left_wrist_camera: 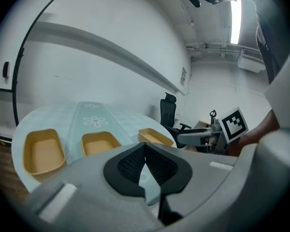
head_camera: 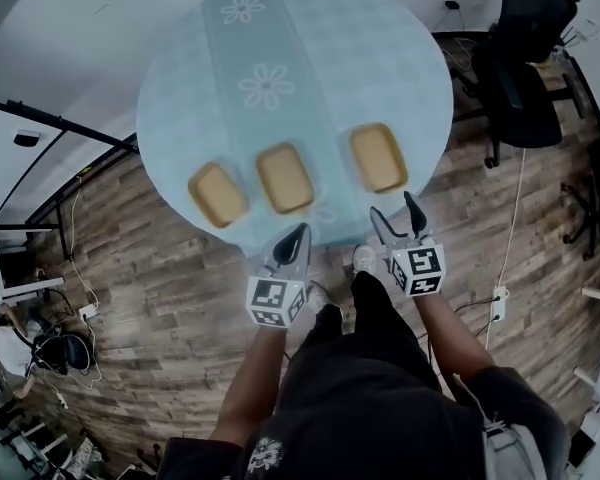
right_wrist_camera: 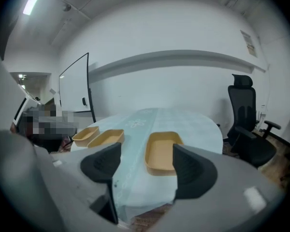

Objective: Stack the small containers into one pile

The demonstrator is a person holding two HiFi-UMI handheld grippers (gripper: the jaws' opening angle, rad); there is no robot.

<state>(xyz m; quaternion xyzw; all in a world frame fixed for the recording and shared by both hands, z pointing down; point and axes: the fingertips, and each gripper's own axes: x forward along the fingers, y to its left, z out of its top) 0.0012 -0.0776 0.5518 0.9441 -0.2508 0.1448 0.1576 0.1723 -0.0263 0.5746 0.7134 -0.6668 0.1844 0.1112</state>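
Three small tan containers lie in a row near the front edge of the round table (head_camera: 180,88): the left container (head_camera: 218,194), the middle container (head_camera: 284,178) and the right container (head_camera: 378,157). All three stand apart, none stacked. My left gripper (head_camera: 296,240) hovers at the table's near edge below the middle container (left_wrist_camera: 99,143), shut and empty. My right gripper (head_camera: 400,218) is off the near edge in front of the right container (right_wrist_camera: 163,151), open with nothing between its jaws. The left container (left_wrist_camera: 42,152) and the right container (left_wrist_camera: 155,137) also show in the left gripper view.
A pale cloth with a flowered runner (head_camera: 265,78) covers the table. A black office chair (head_camera: 525,63) stands to the right on the wooden floor (head_camera: 160,298). A whiteboard frame (right_wrist_camera: 76,88) stands at the left. My legs and shoe (head_camera: 364,260) are under the grippers.
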